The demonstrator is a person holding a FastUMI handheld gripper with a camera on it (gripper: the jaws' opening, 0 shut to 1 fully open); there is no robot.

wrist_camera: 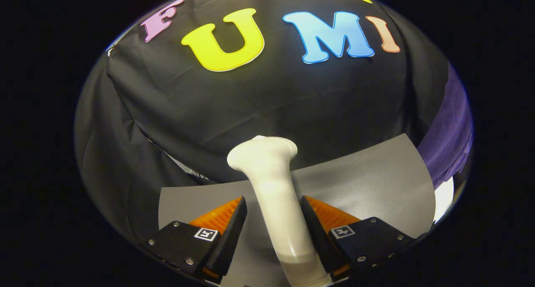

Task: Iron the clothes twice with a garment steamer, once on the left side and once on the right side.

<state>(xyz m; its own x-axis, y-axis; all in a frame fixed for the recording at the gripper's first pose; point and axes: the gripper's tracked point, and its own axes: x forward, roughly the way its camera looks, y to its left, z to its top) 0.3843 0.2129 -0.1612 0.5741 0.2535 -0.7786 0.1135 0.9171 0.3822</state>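
A white garment steamer (267, 166) stands between my fingers, its handle running down between them and its flared head pointing away toward the booth wall. My gripper (273, 201) is shut on the handle, with a finger on each side. A purple garment (449, 128) hangs off to the right, well beyond the fingers and apart from the steamer head. The steamer's lower end is hidden below the fingers.
A grey table top (376, 182) lies under and ahead of the fingers, its far edge meeting the black cloth wall (250, 99). A white object (443, 195) shows at the table's right end, below the purple garment.
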